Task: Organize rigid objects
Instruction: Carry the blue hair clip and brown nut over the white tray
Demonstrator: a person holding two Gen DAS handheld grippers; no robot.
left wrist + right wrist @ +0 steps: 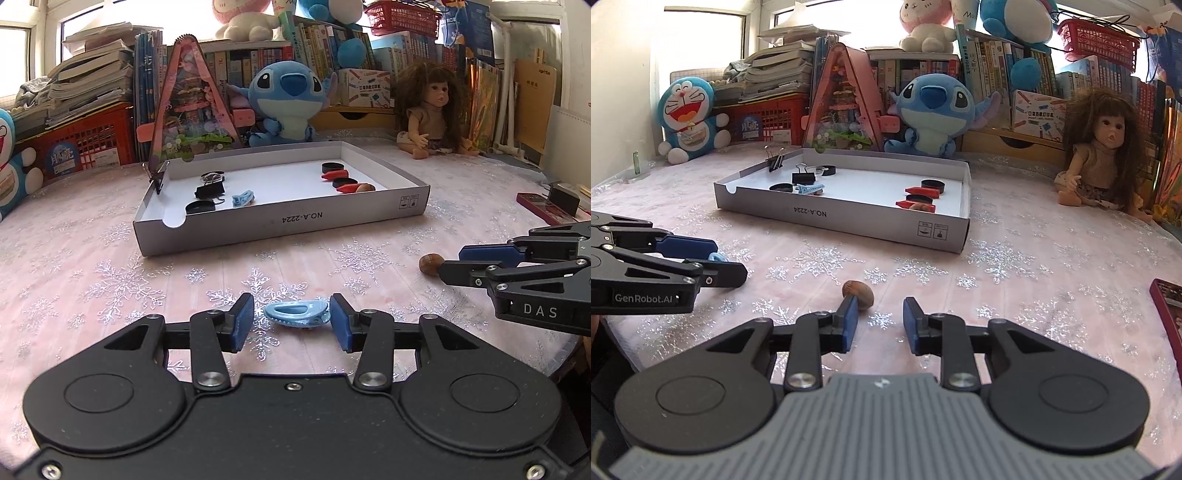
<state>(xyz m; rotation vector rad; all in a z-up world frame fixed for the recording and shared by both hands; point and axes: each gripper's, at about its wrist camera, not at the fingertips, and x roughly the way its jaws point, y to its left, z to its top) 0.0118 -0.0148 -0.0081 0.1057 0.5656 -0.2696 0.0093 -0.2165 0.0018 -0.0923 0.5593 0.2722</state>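
The left gripper point(291, 319) sits released around a blue clip point(296, 313) on the tablecloth point(110, 280), while the right gripper point(880, 321), also released, nears a brown nut point(858, 293)

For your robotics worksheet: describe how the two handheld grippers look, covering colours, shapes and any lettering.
Both are black linkage frames with round pivot caps and blue finger pads. The left gripper reads "GenRobot.AI" on its side; the right gripper has a ribbed grey top and reads "DAS".

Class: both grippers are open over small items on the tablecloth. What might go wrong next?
1. The right gripper sits off-centre: the nut lies by its left finger and could roll away.
2. The blue clip lies flat between the left gripper fingers; closing could squirt it out.
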